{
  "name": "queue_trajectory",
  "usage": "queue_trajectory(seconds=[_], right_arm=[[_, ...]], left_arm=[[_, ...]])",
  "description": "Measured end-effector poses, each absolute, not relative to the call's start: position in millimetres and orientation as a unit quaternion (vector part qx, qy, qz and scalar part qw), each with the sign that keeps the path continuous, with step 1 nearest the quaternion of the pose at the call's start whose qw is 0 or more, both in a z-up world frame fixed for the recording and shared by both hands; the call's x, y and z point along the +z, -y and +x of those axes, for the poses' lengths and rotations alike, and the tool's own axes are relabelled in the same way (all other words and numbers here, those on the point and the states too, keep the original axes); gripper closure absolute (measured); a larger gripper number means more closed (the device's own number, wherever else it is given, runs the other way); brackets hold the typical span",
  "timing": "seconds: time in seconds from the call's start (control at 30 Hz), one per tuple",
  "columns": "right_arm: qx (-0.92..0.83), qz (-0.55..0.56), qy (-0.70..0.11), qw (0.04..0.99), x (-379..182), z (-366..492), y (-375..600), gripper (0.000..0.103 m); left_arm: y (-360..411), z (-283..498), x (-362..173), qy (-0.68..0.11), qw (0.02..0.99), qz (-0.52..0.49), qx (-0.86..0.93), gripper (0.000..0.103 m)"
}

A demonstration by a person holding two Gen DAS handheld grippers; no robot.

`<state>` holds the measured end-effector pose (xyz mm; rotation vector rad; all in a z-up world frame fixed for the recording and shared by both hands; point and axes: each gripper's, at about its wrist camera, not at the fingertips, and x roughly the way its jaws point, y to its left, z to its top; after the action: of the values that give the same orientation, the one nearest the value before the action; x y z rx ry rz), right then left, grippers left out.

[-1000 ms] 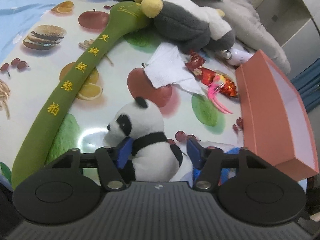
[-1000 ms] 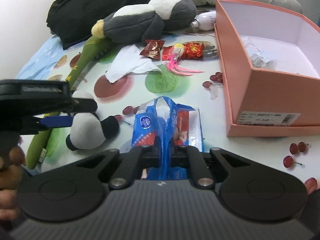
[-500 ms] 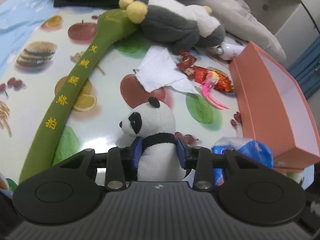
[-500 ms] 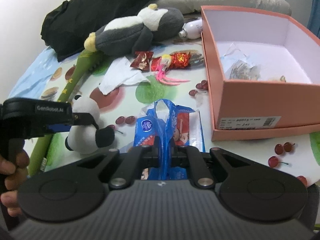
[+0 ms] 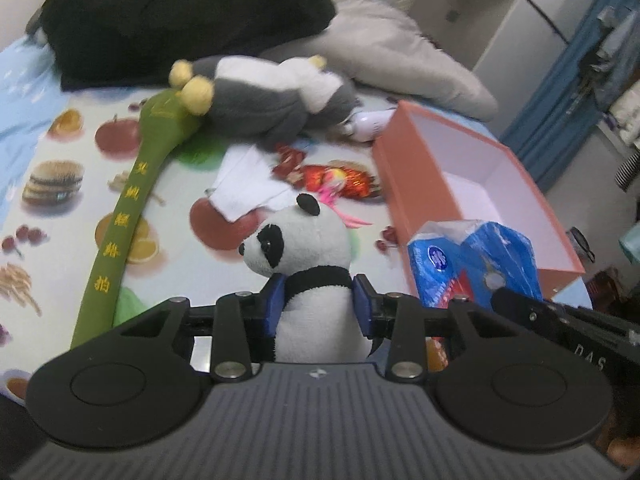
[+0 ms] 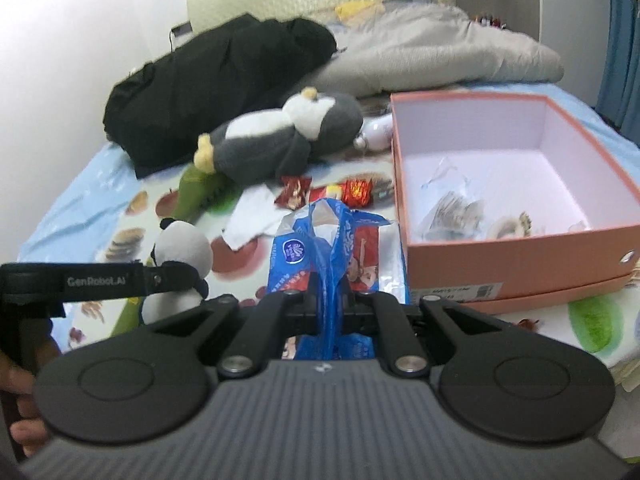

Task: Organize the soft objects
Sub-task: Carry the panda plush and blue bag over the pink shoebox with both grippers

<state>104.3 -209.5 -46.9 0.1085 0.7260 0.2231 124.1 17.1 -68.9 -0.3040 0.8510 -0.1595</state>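
Left gripper (image 5: 319,300) is clamped on one small black-and-white plush panda (image 5: 308,248); right gripper (image 6: 331,300) pinches one blue plastic tissue pack (image 6: 328,240). One salmon-pink cardboard box (image 6: 516,264), one grey-and-white plush penguin (image 6: 280,136).

The panda plush (image 5: 308,256) is white with black ears, eye patches and a black band at the neck; the fingers' pads (image 5: 276,300) beside it are blue; the long plush (image 5: 120,236) is olive green with yellow characters; the penguin plush (image 5: 276,96) is grey and white with yellow feet; the tissue pack (image 6: 332,248) is blue, red and white; the box (image 6: 508,264) is salmon outside, pale lilac-white inside; the cloth (image 5: 60,208) under them is pale with printed fruit and burgers; the jacket (image 5: 180,16) is black.
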Motion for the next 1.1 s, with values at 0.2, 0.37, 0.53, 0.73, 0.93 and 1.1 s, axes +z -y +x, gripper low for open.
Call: queue_trajectory(seconds=[0.2, 0.37, 0.53, 0.73, 0.93, 1.1], right_arm=[[0.099, 0.051, -0.33, 0.937, -22, 81, 219, 0.093], [0.091, 0.053, -0.32, 0.941, -6, 64, 226, 0.093], [0.075, 0.066, -0.314, 0.944, 3, 46, 238, 0.093], [0.049, 0.079, -0.313, 0.945, 5, 41, 258, 0.093], [0.033, 0.101, -0.322, 0.941, 3, 60, 285, 0.093], [0.019, 0.118, -0.322, 0.939, 4, 90, 316, 0.093]], left_arm=[[-6, 103, -44, -0.394, 0.903, -0.136, -0.104, 0.061], [6, 85, -29, -0.381, 0.908, -0.126, -0.124, 0.061], [18, 76, -18, -0.377, 0.905, -0.128, -0.15, 0.061], [45, 84, -13, -0.379, 0.901, -0.109, -0.179, 0.061], [77, 115, -12, -0.387, 0.894, -0.104, -0.202, 0.061], [110, 157, -10, -0.392, 0.889, -0.092, -0.217, 0.061]])
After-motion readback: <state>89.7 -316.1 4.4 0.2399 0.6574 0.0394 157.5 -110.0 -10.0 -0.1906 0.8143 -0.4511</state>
